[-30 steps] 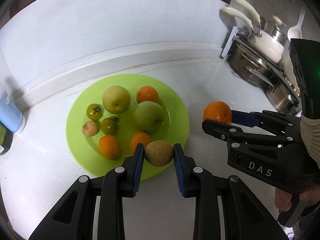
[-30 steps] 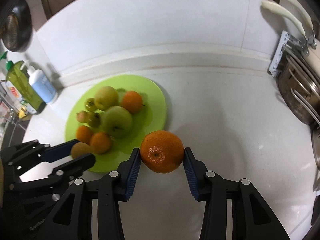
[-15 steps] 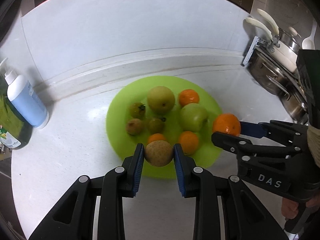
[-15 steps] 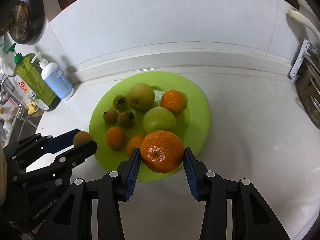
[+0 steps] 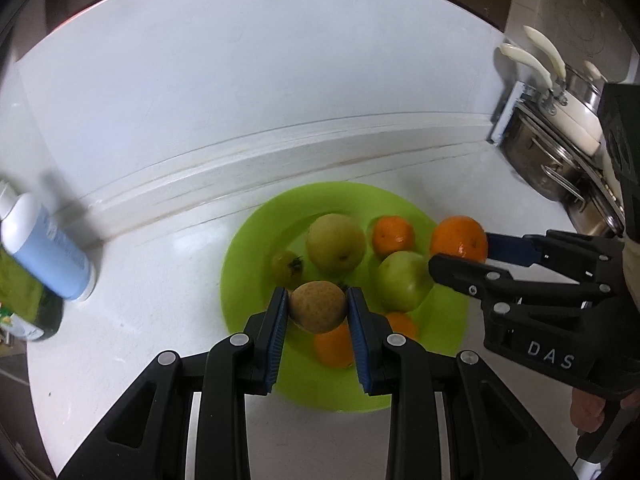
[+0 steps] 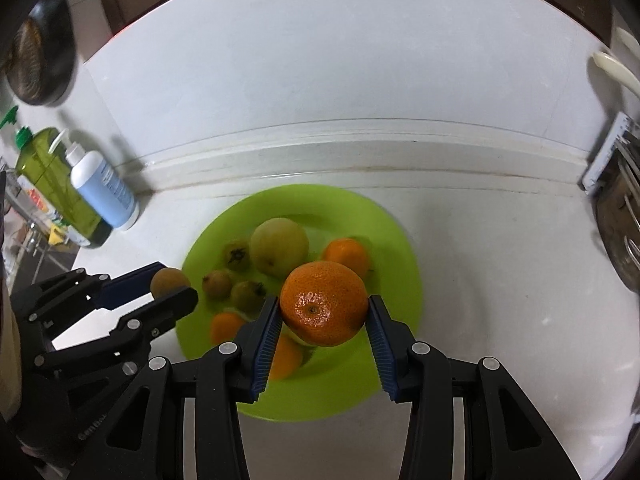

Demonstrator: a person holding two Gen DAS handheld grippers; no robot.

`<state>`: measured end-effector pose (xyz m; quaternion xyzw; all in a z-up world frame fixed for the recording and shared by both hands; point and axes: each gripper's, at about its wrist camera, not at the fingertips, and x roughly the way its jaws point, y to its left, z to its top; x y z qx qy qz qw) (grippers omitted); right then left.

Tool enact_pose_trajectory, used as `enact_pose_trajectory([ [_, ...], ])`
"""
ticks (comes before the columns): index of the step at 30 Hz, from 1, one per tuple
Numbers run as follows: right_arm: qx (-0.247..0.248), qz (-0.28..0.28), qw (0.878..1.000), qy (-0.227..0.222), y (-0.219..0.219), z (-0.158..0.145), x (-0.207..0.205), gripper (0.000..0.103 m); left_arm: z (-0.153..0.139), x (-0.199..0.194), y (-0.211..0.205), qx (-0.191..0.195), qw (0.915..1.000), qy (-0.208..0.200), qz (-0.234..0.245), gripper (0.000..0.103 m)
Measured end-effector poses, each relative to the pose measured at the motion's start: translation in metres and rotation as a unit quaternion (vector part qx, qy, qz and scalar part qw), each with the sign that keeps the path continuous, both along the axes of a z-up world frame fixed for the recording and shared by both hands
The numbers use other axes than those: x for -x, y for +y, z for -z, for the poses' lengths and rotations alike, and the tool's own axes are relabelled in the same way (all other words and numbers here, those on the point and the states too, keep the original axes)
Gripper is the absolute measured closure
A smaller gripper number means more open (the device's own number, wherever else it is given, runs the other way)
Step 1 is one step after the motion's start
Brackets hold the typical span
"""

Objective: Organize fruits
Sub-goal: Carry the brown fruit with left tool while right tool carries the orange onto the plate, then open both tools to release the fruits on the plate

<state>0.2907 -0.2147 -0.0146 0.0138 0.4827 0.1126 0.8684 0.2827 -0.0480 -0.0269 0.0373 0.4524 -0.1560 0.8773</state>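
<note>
My left gripper (image 5: 318,307) is shut on a small brown fruit (image 5: 318,306) and hangs over the near side of a lime-green plate (image 5: 256,240). My right gripper (image 6: 323,312) is shut on a large orange (image 6: 323,303) above the same plate (image 6: 394,240). On the plate lie a yellow-green pear (image 5: 335,242), a green apple (image 5: 402,280), several small oranges and small dark-green fruits. In the left wrist view the right gripper (image 5: 460,254) comes in from the right with its orange (image 5: 459,237); the right wrist view has the left gripper (image 6: 173,289) at the plate's left rim.
A white counter (image 6: 480,240) runs to a white backsplash. A blue-and-white pump bottle (image 6: 103,188) and a green bottle (image 6: 52,184) stand at the left. Steel pots (image 5: 556,160) with cream handles sit at the right. A dark pan (image 6: 38,64) hangs at upper left.
Both grippers have travelled left with their fruits, from beside the plate's right edge to over the plate. The bottles have come into view at the left. Neither grip changed.
</note>
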Motion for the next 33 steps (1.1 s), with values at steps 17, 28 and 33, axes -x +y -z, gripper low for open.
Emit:
enact_pose_trajectory([
  [17, 0.003, 0.017, 0.999, 0.038, -0.020, 0.025, 0.000, 0.059, 0.015, -0.028, -0.024, -0.005, 0.9997, 0.017, 0.015, 0.073],
  [28, -0.011, 0.014, 0.998, 0.065, -0.018, 0.043, 0.007, 0.059, 0.004, -0.010, -0.008, -0.001, 0.9998, 0.002, -0.019, 0.064],
  [33, -0.019, -0.008, 0.997, 0.071, -0.001, 0.047, 0.010, 0.059, 0.004, -0.001, 0.002, 0.001, 0.9995, 0.005, -0.030, 0.063],
])
